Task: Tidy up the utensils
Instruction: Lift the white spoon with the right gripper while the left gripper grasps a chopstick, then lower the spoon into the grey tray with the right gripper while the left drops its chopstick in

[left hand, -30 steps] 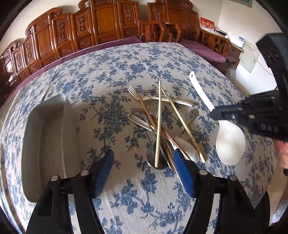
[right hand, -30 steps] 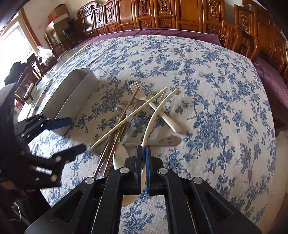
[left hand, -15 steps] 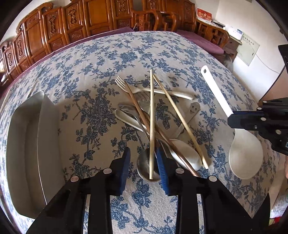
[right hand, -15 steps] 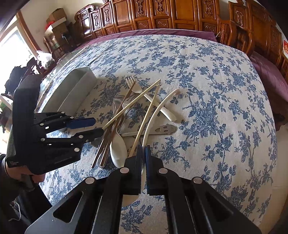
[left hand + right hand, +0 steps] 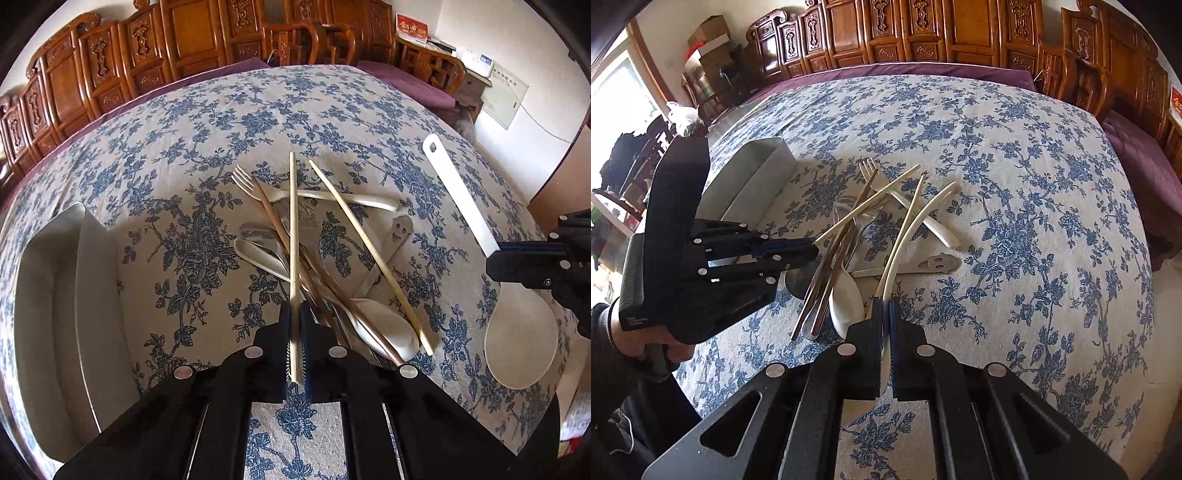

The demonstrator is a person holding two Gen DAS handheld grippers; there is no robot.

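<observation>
The left gripper (image 5: 294, 343) has just closed its jaws on a pale chopstick (image 5: 293, 229) near its end, atop the utensil pile (image 5: 317, 258) on the tabletop (image 5: 184, 147). Light, stiff, probably slippery. The right gripper (image 5: 885, 332) clamps the white rice paddle (image 5: 517, 332) at its neck.

The left tool (image 5: 294, 332) points steeply down toward the counter; its jaws have just been closing and now pinch a pale chopstick (image 5: 293, 236) between the blue pads. A hand (image 5: 670, 347) in a dark sleeve grips its handle. The right tool (image 5: 885, 325), also angled steeply down, is clamped on the handle of a white rice paddle (image 5: 517, 325)
</observation>
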